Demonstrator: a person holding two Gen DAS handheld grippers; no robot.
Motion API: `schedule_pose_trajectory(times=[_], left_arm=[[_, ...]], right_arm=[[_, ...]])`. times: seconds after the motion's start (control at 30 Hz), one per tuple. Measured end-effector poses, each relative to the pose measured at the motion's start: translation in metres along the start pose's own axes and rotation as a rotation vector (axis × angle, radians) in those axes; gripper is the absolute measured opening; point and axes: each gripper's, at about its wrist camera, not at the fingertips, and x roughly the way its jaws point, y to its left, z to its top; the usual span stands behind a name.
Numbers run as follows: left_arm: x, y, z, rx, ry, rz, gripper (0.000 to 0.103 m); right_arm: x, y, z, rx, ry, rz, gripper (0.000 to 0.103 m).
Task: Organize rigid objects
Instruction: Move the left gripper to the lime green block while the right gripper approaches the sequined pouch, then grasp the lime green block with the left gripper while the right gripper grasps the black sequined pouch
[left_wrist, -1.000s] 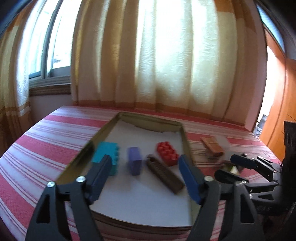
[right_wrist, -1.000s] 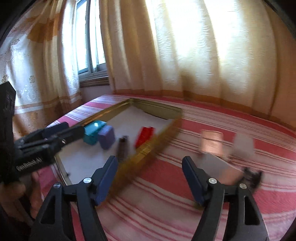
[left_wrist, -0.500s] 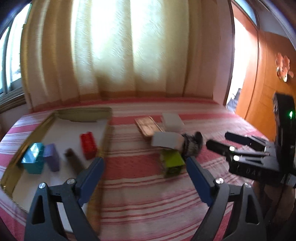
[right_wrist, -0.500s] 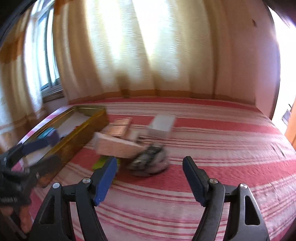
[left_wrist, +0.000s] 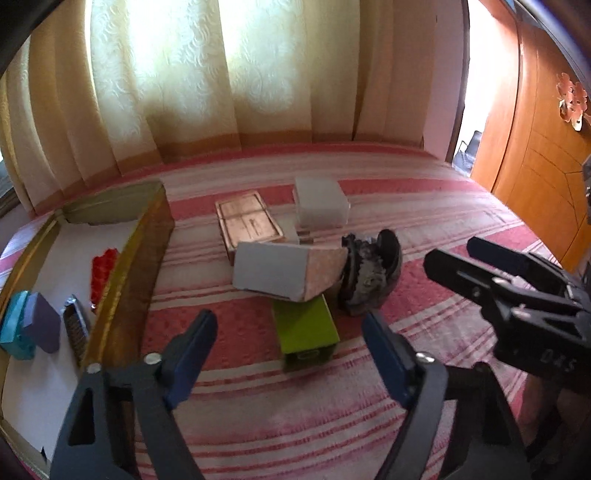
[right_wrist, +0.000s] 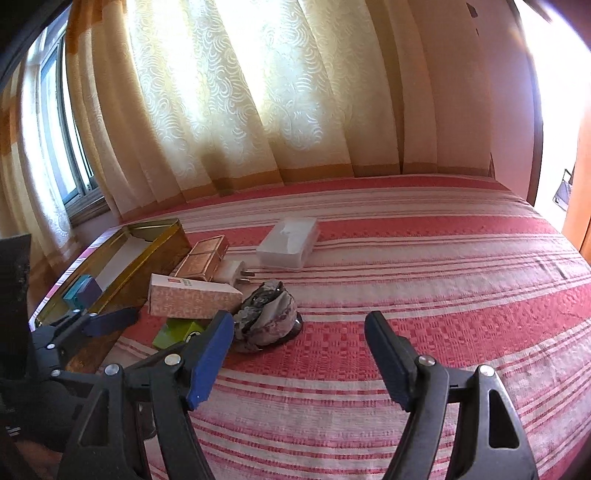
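We hold both tongs over a bed covered in a red-and-white striped woven bedspread (right_wrist: 406, 258). Our left tongs (left_wrist: 288, 354) have just been closing a little, yet they stand released with nothing pressed between their blue pads; the lime-green rectangular box (left_wrist: 304, 330) lies on the bedspread beyond the gap between them. Our right tongs (right_wrist: 299, 354) are likewise released and grip nothing. We take the green box as our landmark. A long pinkish-beige cardboard carton (left_wrist: 288, 269) rests tilted across its far end, touching it. Just to the right of the box sits a crumpled grey fabric pouch (left_wrist: 369, 275). Beyond the carton lie a flat copper-coloured tin (left_wrist: 247, 219), a translucent white plastic box (left_wrist: 319, 203) and a small white plug adapter (right_wrist: 232, 271). To the left of the green box stands the shallow gold metal tray (left_wrist: 125, 280), holding a red studded block (left_wrist: 103, 266), a dark ridged bar (left_wrist: 75, 326), a purple block (left_wrist: 42, 326) and a teal block (left_wrist: 14, 325).
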Motion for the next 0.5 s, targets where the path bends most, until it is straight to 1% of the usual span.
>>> schedule_pose_trajectory(times=[0.03, 0.07, 0.13, 0.17, 0.23, 0.4, 0.5], left_arm=[[0.003, 0.000, 0.001, -0.006, 0.015, -0.010, 0.074], [0.005, 0.001, 0.001, -0.011, 0.025, -0.017, 0.070], [0.010, 0.002, 0.002, -0.021, 0.046, -0.032, 0.049], [0.011, 0.004, 0.002, -0.033, 0.054, -0.041, 0.031], [0.010, 0.009, 0.002, -0.050, 0.049, -0.051, 0.030], [-0.009, 0.016, -0.009, -0.052, 0.014, -0.053, 0.030], [-0.025, 0.027, -0.019, -0.085, -0.025, -0.035, 0.030]], right_arm=[[0.001, 0.000, 0.000, 0.002, 0.005, 0.001, 0.075], [0.003, -0.001, 0.000, 0.005, 0.011, 0.001, 0.075], [0.005, -0.002, 0.001, 0.008, 0.017, 0.001, 0.075], [0.006, -0.002, 0.001, 0.007, 0.018, 0.000, 0.075], [0.007, 0.000, 0.002, 0.000, 0.020, -0.004, 0.075], [0.015, 0.010, 0.003, -0.035, 0.040, -0.013, 0.075], [0.023, 0.020, 0.002, -0.070, 0.080, -0.015, 0.075]])
